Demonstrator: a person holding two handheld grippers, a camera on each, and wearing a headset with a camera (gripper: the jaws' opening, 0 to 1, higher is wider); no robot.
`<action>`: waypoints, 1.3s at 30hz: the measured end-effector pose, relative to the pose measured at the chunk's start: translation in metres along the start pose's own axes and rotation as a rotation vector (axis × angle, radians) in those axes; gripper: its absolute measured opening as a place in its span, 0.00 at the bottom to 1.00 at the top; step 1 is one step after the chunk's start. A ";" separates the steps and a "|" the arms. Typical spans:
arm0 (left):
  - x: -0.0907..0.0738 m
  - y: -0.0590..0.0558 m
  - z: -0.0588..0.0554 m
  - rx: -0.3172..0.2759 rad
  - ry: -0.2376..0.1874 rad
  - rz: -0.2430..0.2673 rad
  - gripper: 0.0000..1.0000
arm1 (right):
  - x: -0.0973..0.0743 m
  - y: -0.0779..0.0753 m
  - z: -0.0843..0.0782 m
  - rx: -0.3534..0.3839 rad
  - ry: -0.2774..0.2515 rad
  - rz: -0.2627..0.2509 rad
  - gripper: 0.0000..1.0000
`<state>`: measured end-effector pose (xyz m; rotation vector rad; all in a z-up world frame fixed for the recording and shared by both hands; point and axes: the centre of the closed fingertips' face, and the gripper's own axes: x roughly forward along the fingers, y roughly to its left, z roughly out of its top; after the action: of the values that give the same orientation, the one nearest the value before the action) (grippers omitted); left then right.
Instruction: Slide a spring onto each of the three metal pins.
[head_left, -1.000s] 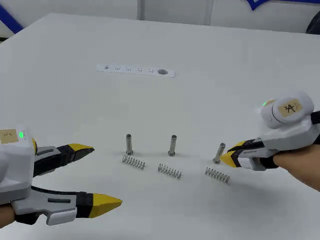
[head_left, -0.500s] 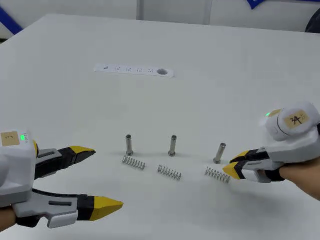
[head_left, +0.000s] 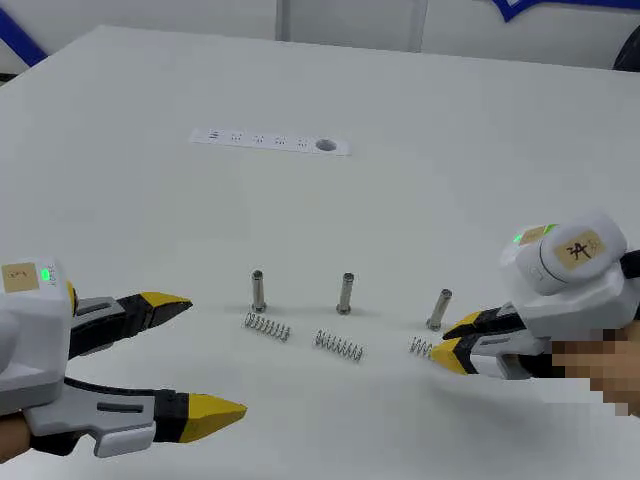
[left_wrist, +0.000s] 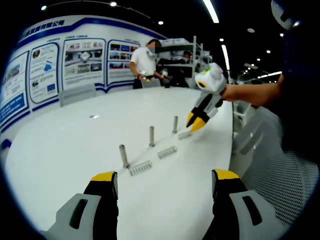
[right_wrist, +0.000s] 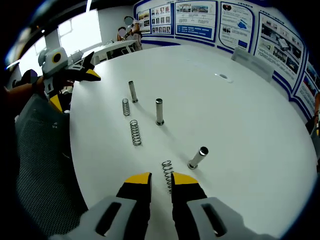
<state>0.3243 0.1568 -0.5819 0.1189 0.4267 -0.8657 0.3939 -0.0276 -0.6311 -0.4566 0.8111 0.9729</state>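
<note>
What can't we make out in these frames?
- Right spring: head view, its right end is hidden by the tips of the right gripper.
- Power strip: head view, socket markings too small.
- Wall posters: left gripper view, text too small and warped.
- Left gripper: head view, body cut off by the left and bottom edges.

Left claw (head_left: 215, 355) spread wide, level, pointing right. Right claw (head_left: 440, 342) jaws narrowly apart, tips angled down-left.

End of small coiled steel spring (head_left: 421, 346) lost behind yellow-tipped right gripper (head_left: 440, 342). Pinched or not, can't tell. Yellow-tipped left gripper (head_left: 217, 353) cropped bottom-left.
</note>
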 end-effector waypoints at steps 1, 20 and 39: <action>0.000 0.000 0.000 0.000 -0.001 -0.001 0.78 | 0.001 0.001 0.000 -0.005 0.002 0.003 0.16; 0.000 -0.002 0.003 0.001 -0.013 -0.007 0.78 | 0.028 -0.005 0.009 -0.132 0.109 0.015 0.17; 0.000 -0.003 0.001 -0.005 -0.004 -0.009 0.76 | 0.043 -0.007 -0.006 -0.237 0.284 0.115 0.16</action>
<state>0.3228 0.1542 -0.5807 0.1105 0.4256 -0.8734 0.4107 -0.0119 -0.6681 -0.7719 0.9898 1.1329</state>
